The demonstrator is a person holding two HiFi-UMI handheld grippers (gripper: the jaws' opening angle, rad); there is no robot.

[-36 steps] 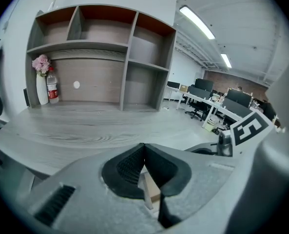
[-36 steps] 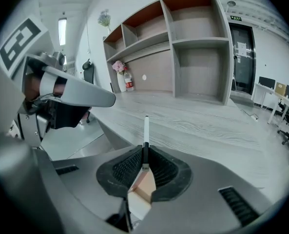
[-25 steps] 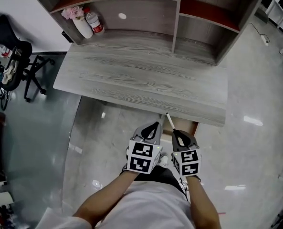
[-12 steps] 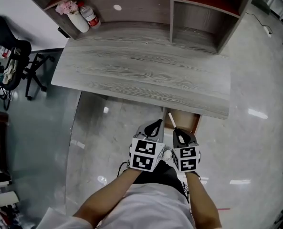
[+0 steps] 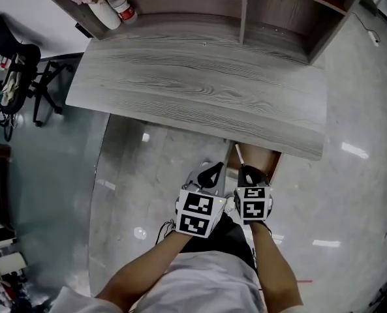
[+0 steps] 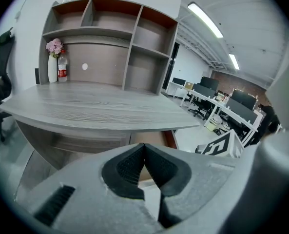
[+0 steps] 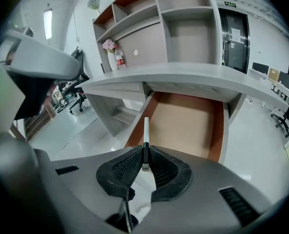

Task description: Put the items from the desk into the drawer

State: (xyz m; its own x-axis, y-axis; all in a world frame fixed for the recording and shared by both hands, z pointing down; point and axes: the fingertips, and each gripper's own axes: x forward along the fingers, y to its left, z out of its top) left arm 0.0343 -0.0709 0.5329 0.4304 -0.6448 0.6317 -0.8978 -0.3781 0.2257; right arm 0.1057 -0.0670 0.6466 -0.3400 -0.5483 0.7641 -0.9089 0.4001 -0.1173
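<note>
Right gripper (image 7: 144,155) is clenching a slim white pen (image 7: 145,129) over the open brown wooden drawer (image 7: 188,126) | left gripper (image 6: 144,155) is staying pinched together, empty | risk: pen is sitting near the drawer's left wall, so it may be tipping out on release.

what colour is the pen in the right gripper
White, with a dark band near the jaws; the right gripper view shows the pen best.

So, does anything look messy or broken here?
Nothing looks spilled or broken. The brown wooden drawer under the grey wood-grain desk stands open, and the right gripper pinches a thin white pen that points towards it. That fits tidying up, so it isn't odd.
</note>
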